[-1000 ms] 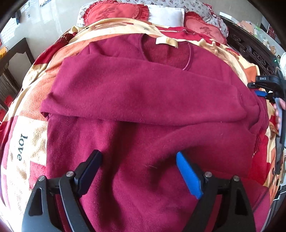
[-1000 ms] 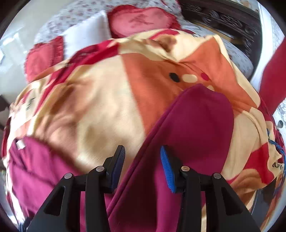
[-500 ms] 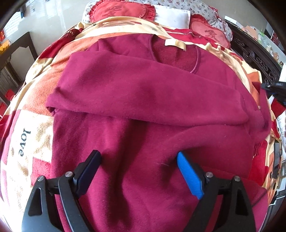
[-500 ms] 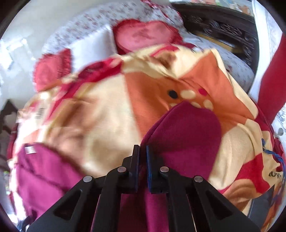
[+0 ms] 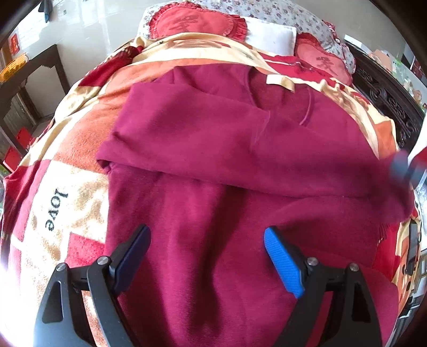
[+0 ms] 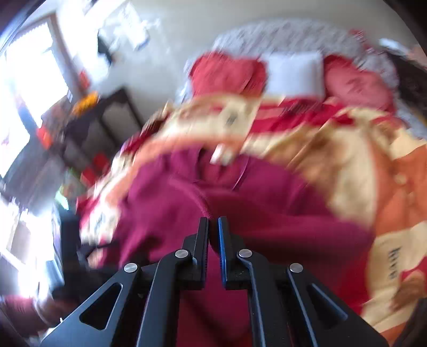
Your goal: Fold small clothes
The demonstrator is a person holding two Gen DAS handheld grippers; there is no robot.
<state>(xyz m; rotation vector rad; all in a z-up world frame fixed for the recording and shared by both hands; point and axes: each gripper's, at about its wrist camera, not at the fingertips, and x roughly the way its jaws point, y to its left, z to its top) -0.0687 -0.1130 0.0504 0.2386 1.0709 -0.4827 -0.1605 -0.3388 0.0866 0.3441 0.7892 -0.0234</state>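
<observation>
A dark red fleece top [image 5: 218,165] lies spread on the patterned blanket [image 5: 61,192], neck and label toward the pillows, one sleeve folded across the chest. My left gripper [image 5: 206,256] is open and empty, hovering over the lower body of the top. My right gripper [image 6: 213,227] is shut on the top's right sleeve [image 6: 280,229] and holds it lifted; it shows as a blur at the right edge of the left wrist view [image 5: 405,168]. The right wrist view is motion-blurred.
Red heart cushions [image 5: 197,24] and a white pillow [image 5: 269,37] lie at the bed's head. A dark carved bed frame [image 5: 387,98] runs along the right. A dark side table [image 5: 24,80] stands left of the bed.
My right gripper closed on the right sleeve and has swung it up and leftward over the top. My left gripper stayed open over the hem, drifting slightly.
</observation>
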